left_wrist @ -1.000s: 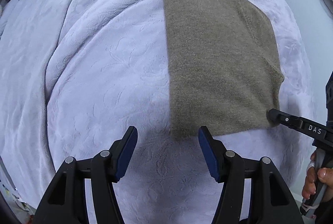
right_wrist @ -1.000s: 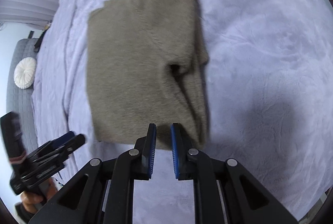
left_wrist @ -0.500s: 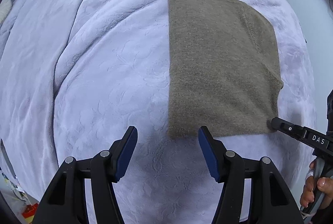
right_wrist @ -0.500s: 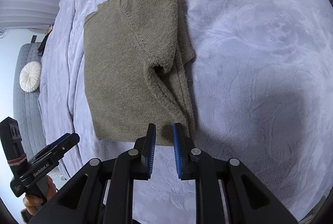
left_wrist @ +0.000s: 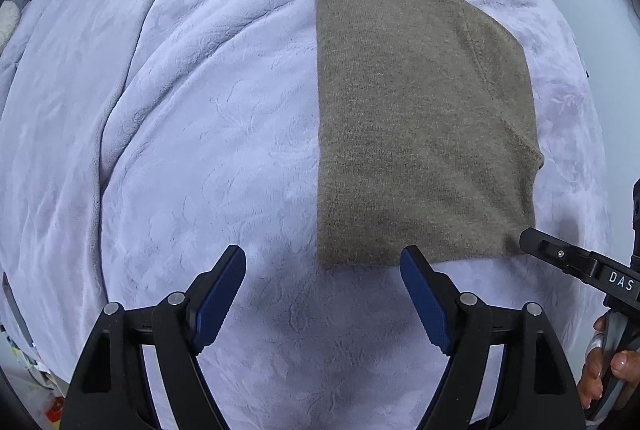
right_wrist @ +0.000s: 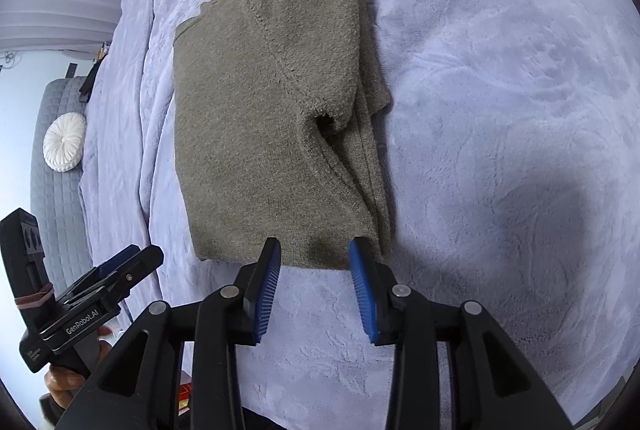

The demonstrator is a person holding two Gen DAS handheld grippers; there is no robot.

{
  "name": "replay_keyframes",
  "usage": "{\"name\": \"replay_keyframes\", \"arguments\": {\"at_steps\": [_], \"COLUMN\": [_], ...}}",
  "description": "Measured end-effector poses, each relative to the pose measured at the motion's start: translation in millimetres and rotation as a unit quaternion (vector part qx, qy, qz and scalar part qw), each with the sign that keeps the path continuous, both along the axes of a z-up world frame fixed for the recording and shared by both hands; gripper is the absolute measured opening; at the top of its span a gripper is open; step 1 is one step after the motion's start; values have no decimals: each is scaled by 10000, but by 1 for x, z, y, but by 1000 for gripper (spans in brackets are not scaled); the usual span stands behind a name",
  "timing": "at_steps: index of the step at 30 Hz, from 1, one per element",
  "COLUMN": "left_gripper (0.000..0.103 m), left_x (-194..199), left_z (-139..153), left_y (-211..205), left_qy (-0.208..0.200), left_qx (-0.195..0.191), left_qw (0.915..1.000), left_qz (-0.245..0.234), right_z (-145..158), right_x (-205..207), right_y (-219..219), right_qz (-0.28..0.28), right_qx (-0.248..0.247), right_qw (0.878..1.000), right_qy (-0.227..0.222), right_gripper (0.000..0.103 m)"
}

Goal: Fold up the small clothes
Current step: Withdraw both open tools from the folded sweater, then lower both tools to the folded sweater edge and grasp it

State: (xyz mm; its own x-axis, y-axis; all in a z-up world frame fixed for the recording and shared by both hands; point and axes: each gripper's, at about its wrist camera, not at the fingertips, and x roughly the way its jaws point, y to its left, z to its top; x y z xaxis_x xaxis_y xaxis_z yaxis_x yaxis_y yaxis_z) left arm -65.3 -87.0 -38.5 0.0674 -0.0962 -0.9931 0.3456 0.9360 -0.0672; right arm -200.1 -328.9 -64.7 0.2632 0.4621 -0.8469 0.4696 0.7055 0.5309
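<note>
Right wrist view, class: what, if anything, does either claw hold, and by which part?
Nothing is held. Both the right claw and the left claw stand open just short of the folded sweater's near edge.

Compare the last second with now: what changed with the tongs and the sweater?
The right tongs, nearly shut at the near edge of the olive sweater a second ago, have opened; nothing is held. The sweater stays folded flat on the lavender blanket. The left tongs stay open, just short of its near edge.
</note>
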Motion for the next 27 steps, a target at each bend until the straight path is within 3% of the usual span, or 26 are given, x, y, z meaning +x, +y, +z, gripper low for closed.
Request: {"name": "replay_keyframes", "arguments": {"at_steps": [3,4,5,14,21,27], "left_gripper": [81,88,103,103,103,103], "left_x": [1,2,2,10,17,22], "left_z": [-4,-4,-4,-5,-24,-38], "left_y": [3,4,5,4,12,19], "left_qy": [52,61,46,-81,147,428], "left_qx": [-40,-67,-105,-72,-11,-292], "left_qw": [10000,9999,9999,9999,9996,9979], "left_qz": [31,45,61,-22,259,378], "right_z": [1,2,3,12,13,7], "right_x": [0,0,-1,0,-2,-4], "right_y": [2,3,3,1,-7,-16], "right_qz": [-27,-47,-74,-163,-229,-302], "right_qx": [-41,-51,-50,-104,-105,-36], "right_qw": [10000,10000,10000,9998,9996,9995], "right_qy": [6,14,19,-85,-85,-16], "right_gripper": [43,43,46,72,72,72]}}
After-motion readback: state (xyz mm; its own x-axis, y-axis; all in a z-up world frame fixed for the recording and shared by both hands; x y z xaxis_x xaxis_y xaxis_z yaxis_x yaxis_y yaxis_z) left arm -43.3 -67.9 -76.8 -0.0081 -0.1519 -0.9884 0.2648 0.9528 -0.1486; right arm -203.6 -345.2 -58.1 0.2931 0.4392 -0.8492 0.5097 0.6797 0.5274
